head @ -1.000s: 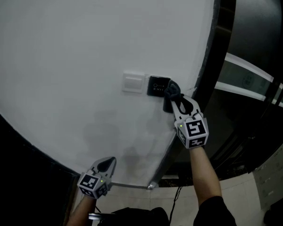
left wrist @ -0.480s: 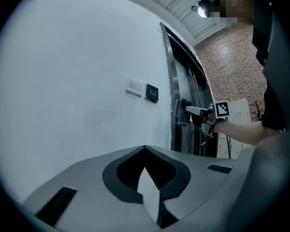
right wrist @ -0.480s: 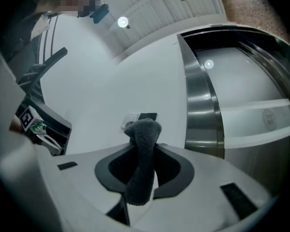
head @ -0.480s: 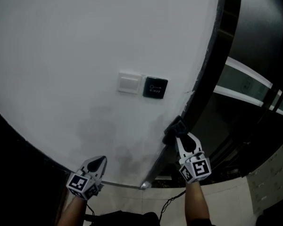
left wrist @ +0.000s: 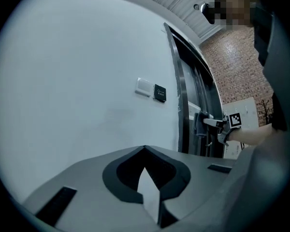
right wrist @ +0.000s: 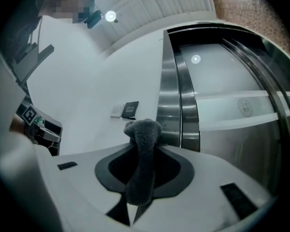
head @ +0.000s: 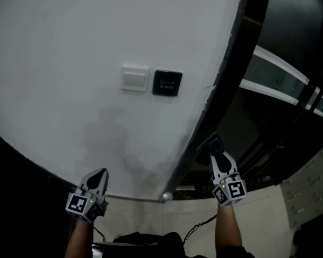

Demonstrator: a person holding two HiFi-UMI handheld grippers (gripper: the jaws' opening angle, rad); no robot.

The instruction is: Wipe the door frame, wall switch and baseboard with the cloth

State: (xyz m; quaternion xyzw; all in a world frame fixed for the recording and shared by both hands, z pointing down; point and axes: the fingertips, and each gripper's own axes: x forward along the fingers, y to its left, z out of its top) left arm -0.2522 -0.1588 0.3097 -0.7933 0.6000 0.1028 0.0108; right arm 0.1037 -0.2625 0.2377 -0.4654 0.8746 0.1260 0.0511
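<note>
The right gripper (head: 213, 153) is low down by the dark metal door frame (head: 229, 85), its jaws clamped on a dark grey fuzzy cloth (right wrist: 142, 151). The cloth bunches up and pokes out past the tips. From the head view the cloth sits right over the lower stretch of the frame, though I can't tell whether it actually presses on the metal. The left gripper (head: 99, 174) hangs well off to the other side, near the foot of the plain white wall (head: 86, 42). Its jaws are together with nothing between them, and they point up along the wall. Higher on that wall, well above both grippers, a small white rectangular wall switch (head: 135, 79) sits just beside a black square exit button plate (head: 167, 83), the black one nearer the frame. Past the frame is a dark glass door with pale horizontal stripes (head: 282, 82). Pale floor tiles (head: 167, 219) show at the bottom between the person's two arms.
</note>
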